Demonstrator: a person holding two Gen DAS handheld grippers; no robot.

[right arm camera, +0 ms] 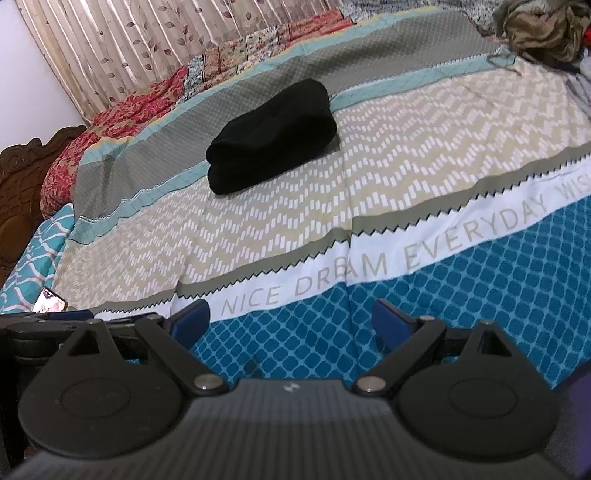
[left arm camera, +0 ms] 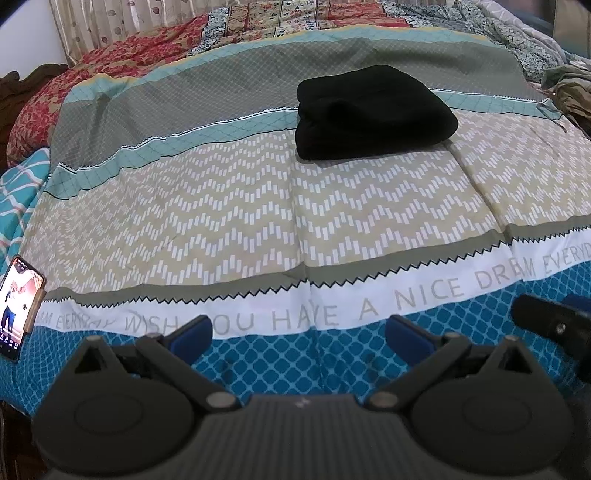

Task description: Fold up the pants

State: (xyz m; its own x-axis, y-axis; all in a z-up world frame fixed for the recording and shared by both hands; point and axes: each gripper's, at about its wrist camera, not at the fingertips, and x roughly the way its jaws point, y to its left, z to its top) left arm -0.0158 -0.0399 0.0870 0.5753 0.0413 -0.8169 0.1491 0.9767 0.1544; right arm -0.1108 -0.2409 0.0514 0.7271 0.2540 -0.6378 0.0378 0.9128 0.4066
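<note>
Folded black pants (left arm camera: 375,112) on patterned bedspread (left arm camera: 221,206).
Left gripper (left arm camera: 299,334) jaws spread, empty, over the near edge; phone (left arm camera: 18,306) lies far left.

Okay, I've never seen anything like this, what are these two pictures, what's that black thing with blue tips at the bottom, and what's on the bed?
Each picture comes from a camera mounted on a hand-held claw; a person holds one in each hand. The left claw and right claw are both open and hold nothing. Ahead, on the patterned bedspread, lie black pants, already folded into a bundle. A lit phone sits at the bed's left edge, and rumpled clothes are piled at the far right.
</note>
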